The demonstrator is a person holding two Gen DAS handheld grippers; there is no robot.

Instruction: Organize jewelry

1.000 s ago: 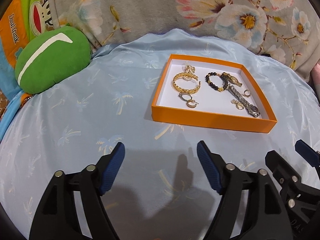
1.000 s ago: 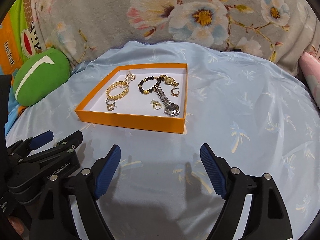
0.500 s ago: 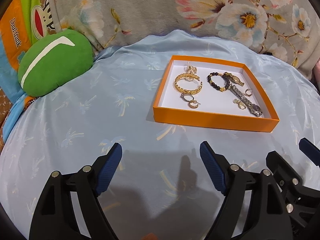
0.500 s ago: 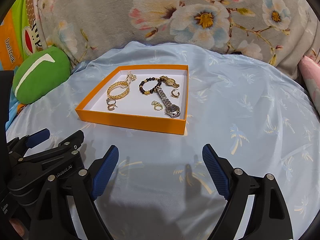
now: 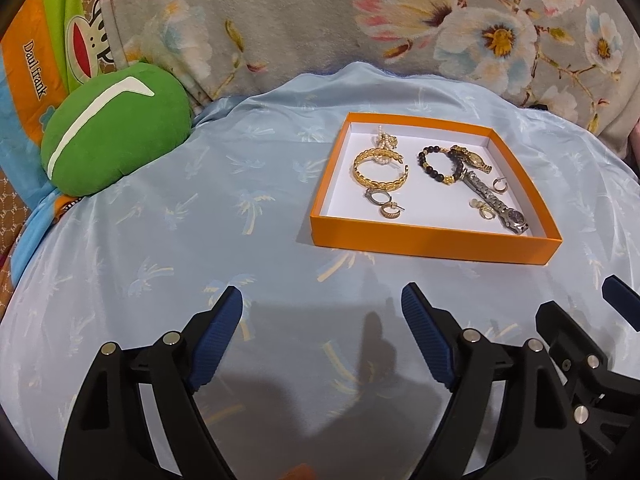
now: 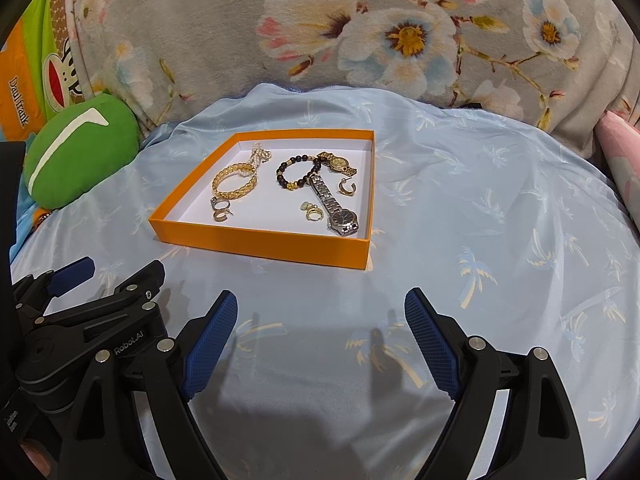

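An orange tray (image 5: 434, 245) (image 6: 260, 243) with a white floor lies on the light blue cloth. In it lie a gold bangle (image 5: 379, 171) (image 6: 235, 184), a black bead bracelet (image 5: 437, 164) (image 6: 297, 173), a silver watch (image 5: 496, 204) (image 6: 335, 206), a gold watch (image 6: 338, 162), a pearl piece (image 5: 385, 139) and several small earrings (image 5: 383, 203) (image 6: 221, 209). My left gripper (image 5: 322, 330) is open and empty, well short of the tray. My right gripper (image 6: 321, 334) is open and empty, also short of the tray; it shows at the left wrist view's right edge (image 5: 580, 336).
A green cushion (image 5: 116, 128) (image 6: 80, 150) lies at the far left. A floral blanket (image 5: 360, 20) rises behind the cloth. A pink pillow (image 6: 622, 152) sits at the right edge. Bare cloth (image 6: 500, 220) lies right of the tray.
Both grippers have drawn back a little and tilted up; the tray sits slightly lower and farther in both views. Both stay open and empty. The jewelry has not moved.
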